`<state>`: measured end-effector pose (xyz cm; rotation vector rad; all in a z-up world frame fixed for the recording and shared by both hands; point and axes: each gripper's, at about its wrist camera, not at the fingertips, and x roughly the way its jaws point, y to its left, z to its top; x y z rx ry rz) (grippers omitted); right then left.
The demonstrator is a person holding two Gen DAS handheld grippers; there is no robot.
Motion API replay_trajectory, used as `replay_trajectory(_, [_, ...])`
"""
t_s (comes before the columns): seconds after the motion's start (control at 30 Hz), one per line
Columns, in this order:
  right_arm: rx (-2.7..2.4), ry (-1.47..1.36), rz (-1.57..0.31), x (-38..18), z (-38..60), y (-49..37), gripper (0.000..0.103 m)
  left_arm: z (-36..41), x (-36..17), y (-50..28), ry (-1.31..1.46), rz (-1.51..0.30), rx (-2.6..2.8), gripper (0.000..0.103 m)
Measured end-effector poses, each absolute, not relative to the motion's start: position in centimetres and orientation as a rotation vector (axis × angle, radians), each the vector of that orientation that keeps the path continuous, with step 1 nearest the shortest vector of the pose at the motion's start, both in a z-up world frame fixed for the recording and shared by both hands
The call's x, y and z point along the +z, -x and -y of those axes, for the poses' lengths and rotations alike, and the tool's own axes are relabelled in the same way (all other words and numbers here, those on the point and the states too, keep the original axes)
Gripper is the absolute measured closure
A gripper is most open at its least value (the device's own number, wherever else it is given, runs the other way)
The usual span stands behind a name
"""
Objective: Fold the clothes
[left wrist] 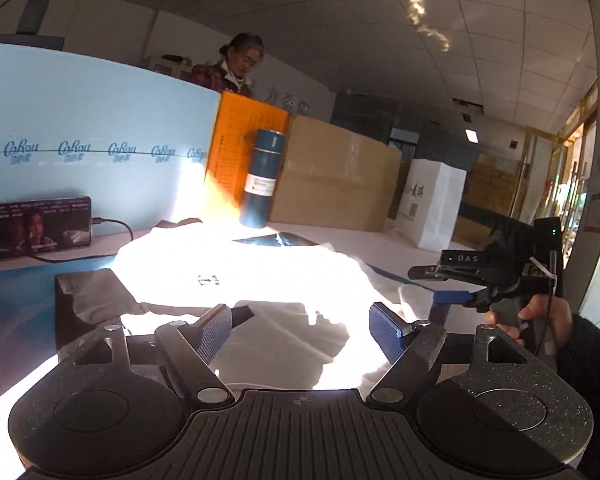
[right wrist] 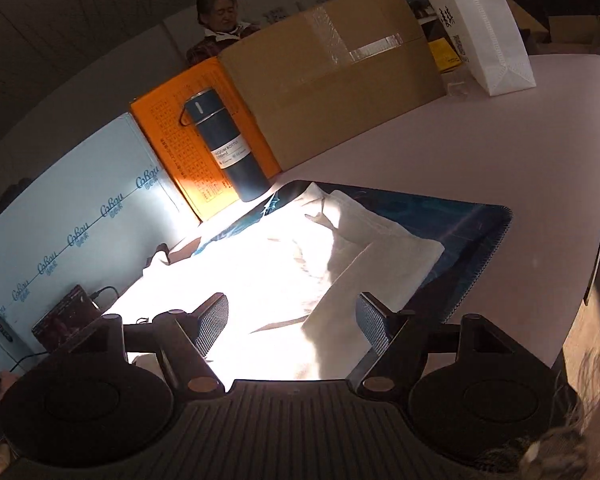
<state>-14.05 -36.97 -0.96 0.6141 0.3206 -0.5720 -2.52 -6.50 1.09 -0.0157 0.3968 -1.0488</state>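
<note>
The white garment [right wrist: 284,280] lies in the middle of the frame on the desk [right wrist: 480,152], its right side already folded inward. Left claw [left wrist: 300,328] and right claw [right wrist: 292,320] stand apart, empty. More folds remain, I think.

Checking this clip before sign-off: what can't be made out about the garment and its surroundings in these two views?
- White garment: both views, sunlight glare washes out its folds.
- Its near edge: both views, hidden behind the gripper bodies.
- Phone screen: left view, too small to read.
- Paper bag: right view, top cut off.
</note>
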Motion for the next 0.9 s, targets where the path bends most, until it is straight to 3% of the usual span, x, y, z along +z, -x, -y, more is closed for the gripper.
replay_trajectory(0.17, [-0.797,-0.616,-0.447,-2.1,38.8,10.2,0.04,10.0,-0.7,0.7,-0.037,-0.472,-1.083,0.024])
replay_trajectory(0.23, [-0.84,-0.578,-0.468,-2.9,39.0,9.9,0.05,10.0,-1.5,0.5,-0.051,-0.504,-1.094,0.023])
replay_trajectory(0.4, [-0.869,-0.506,-0.452,-3.4,38.2,12.2,0.091,9.3,-2.3,-0.9,0.007,-0.58,-1.038,0.024])
replay_trajectory(0.5, [-0.865,-0.561,-0.394,-3.1,38.1,15.0,0.099,9.1,-2.6,-1.4,0.03,-0.612,-1.005,0.024])
replay_trajectory(0.77, [-0.996,-0.593,-0.359,-4.0,37.6,21.7,0.1,9.2,-2.7,-1.5,0.019,-0.628,-0.991,0.024])
replay_trajectory(0.83, [-1.03,-0.629,-0.351,-4.6,38.2,22.9,0.096,9.2,-2.6,-1.3,0.017,-0.618,-1.009,0.024])
replay_trajectory(0.87, [-1.018,-0.675,-0.327,-4.7,38.6,23.6,0.094,9.2,-2.5,-1.1,0.014,-0.609,-1.026,0.024])
replay_trajectory(0.9, [-0.993,-0.712,-0.298,-4.6,38.8,24.1,0.074,9.3,-2.4,-0.8,0.005,-0.599,-1.043,0.024])
